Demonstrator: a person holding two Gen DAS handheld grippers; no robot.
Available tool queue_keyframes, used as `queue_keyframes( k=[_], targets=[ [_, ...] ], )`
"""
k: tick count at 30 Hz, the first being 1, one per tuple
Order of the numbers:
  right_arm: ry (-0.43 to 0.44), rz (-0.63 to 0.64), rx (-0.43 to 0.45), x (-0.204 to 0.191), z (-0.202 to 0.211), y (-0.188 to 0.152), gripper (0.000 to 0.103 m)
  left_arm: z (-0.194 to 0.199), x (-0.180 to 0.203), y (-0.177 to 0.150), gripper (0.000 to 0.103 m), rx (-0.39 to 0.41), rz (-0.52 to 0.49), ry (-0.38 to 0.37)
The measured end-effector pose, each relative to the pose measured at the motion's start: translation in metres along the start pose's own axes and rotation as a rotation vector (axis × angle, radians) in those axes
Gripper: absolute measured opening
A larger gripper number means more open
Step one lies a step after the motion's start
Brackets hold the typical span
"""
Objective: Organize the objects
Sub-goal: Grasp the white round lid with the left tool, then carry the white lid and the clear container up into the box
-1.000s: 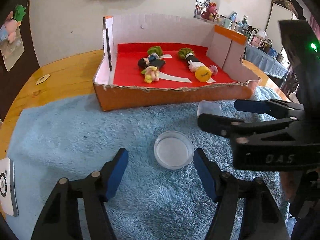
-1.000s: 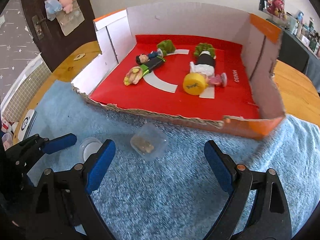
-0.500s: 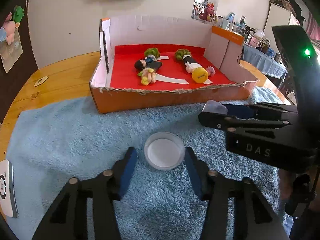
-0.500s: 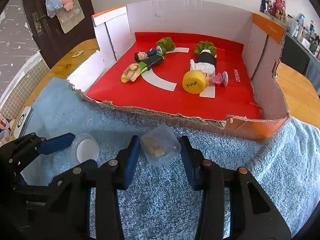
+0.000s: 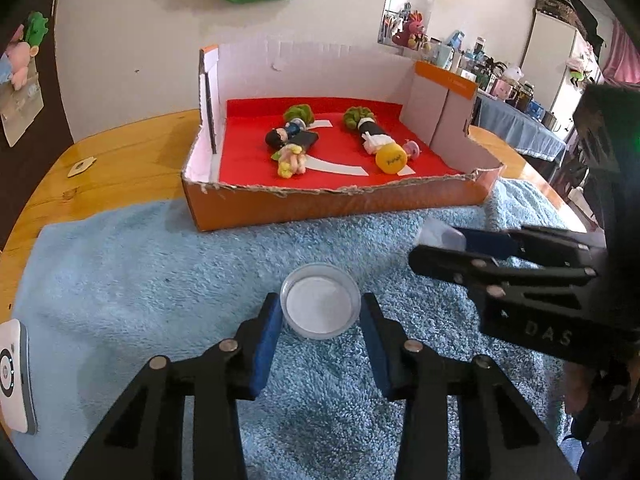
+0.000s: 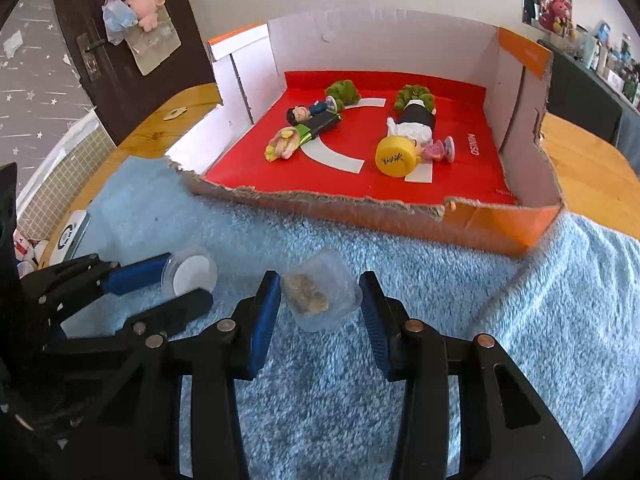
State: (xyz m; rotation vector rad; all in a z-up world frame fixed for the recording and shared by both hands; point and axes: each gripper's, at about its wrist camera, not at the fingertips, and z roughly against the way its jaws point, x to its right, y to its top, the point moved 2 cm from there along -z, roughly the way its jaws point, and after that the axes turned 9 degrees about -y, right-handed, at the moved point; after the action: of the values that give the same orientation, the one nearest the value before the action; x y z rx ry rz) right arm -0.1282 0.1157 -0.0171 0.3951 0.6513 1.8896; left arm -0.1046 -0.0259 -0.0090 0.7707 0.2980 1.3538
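Blue terry towel [image 5: 120,280] over the wooden table [image 5: 120,160] carries it all, the torn cardboard box [image 5: 328,204] of dolls along its far edge. Nearer, toward the right edge, the right gripper [image 6: 320,300] has just closed its blue pads on the clear tub [image 6: 320,296] of brownish bits: light, thin-walled, likely to buckle, best held gently across its sides. Left of it, the left gripper [image 5: 320,312] has just closed, its pads meeting the rim of the round white-bottomed dish [image 5: 320,300]: stiff, light and probably slick.

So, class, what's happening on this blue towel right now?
A person works two hand-held grippers. The left claw has just closed around a round white-bottomed dish; the right claw is shut on a clear lidded tub. Both still sit on the towel, in front of the cardboard box of figurines.
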Motion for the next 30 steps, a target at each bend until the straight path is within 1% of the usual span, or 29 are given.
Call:
queue_keyframes(
  k=[7, 13, 17, 30],
  targets=[
    [0.030, -0.029, 0.017, 0.006, 0.017, -0.009, 0.039, 0.009, -0.003, 0.002, 0.042, 0.020, 0.027, -0.008],
    [0.046, -0.042, 0.040, 0.009, 0.030, -0.010, 0.039, 0.018, 0.000, 0.010, 0.042, 0.047, 0.025, -0.021],
    [0.063, -0.048, 0.057, 0.011, 0.039, -0.005, 0.039, 0.022, 0.003, 0.018, 0.042, 0.062, 0.020, -0.031],
    [0.064, -0.044, 0.093, 0.015, 0.050, 0.017, 0.039, 0.022, 0.003, 0.047, 0.042, 0.088, 0.016, -0.036]
  ],
)
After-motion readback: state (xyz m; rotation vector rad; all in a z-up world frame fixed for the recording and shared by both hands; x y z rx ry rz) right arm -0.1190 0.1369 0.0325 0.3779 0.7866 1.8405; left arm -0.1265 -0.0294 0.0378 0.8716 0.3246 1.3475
